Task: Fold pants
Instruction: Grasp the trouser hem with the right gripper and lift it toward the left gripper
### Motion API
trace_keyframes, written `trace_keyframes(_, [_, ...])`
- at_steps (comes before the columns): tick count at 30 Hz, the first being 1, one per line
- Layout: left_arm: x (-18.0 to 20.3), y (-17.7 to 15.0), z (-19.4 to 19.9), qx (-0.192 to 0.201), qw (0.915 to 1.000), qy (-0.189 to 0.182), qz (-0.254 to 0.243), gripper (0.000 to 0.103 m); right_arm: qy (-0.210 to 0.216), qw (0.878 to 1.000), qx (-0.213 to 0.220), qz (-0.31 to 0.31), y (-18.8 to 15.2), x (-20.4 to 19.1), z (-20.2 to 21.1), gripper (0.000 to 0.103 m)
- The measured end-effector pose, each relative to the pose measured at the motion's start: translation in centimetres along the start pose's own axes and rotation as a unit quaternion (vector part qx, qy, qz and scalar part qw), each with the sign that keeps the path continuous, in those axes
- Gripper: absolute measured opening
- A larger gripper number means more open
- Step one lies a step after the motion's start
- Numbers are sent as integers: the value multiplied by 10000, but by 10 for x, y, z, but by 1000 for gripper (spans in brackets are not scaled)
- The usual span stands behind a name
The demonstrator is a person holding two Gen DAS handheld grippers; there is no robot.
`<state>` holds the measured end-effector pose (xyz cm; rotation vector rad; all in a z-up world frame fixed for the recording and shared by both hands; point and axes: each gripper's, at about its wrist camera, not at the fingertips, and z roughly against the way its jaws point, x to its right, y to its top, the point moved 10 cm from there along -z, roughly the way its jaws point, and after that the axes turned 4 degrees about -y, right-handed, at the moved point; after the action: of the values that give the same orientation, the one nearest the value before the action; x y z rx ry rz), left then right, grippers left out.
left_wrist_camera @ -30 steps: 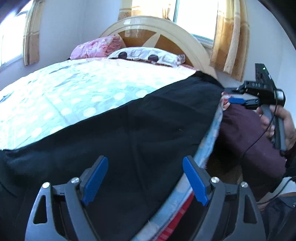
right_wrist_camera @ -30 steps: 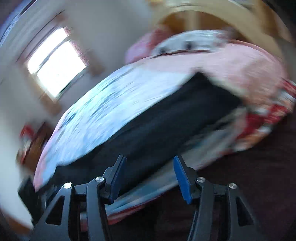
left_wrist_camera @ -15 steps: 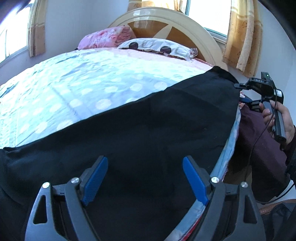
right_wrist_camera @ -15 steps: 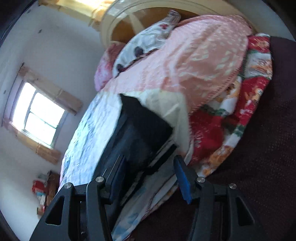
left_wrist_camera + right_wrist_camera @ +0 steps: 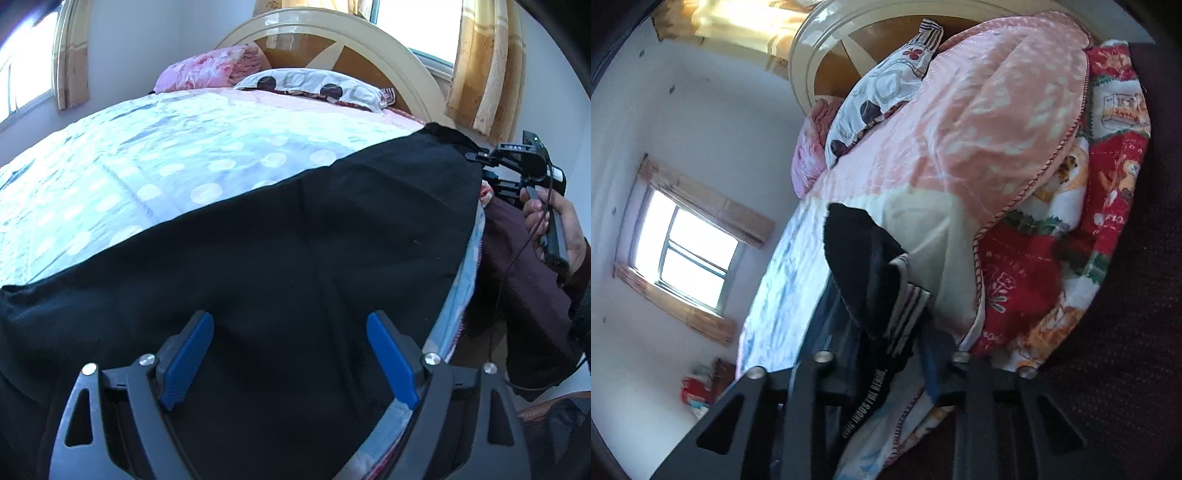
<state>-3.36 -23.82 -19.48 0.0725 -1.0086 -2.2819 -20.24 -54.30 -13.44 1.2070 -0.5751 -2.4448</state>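
Closed since half a second ago, right gripper (image 5: 886,354) now pinching the waistband of the black pants (image 5: 280,258), which lie spread along the near edge of the dotted bedspread (image 5: 147,155); left gripper (image 5: 290,363) hovering over them, fingers wide apart, holding nothing; pillow (image 5: 314,83) beyond.

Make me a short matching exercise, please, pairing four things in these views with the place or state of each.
Things:
1. left tongs
2. right tongs
3. black pants
4. spotted pillow

Places or states:
A. against the headboard
B. open above the dark cloth
C. spread along the bed's near edge
D. closed on the waistband end

Pairs: 1-B, 2-D, 3-C, 4-A
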Motion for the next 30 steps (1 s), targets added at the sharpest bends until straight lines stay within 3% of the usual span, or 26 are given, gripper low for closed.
trace_keyframes(5, [-9,0,3,58,9996,-63,266,88,-181,9963,241,809,3,-34,15,21])
trace_keyframes(12, [-16,-1,11,85,9992,-36,378,88,-312,9940,385,980,0,-47,23,21])
trace_keyframes(17, [-41,-6,35,221,9972,130,706,88,210,9800,383,1943,-28,-127,31,20])
trace_keyframes(22, [-74,-22,60,360,9929,388,1065,88,960,9505,-103,2955,-110,-224,21,19])
trace_keyframes(27, [-98,-40,79,478,9877,556,1384,88,1414,9199,-946,3535,-216,-281,-19,19])
trace_keyframes(30, [-106,-51,86,556,9840,460,1630,88,1512,9006,-1417,3821,-271,-293,-42,19])
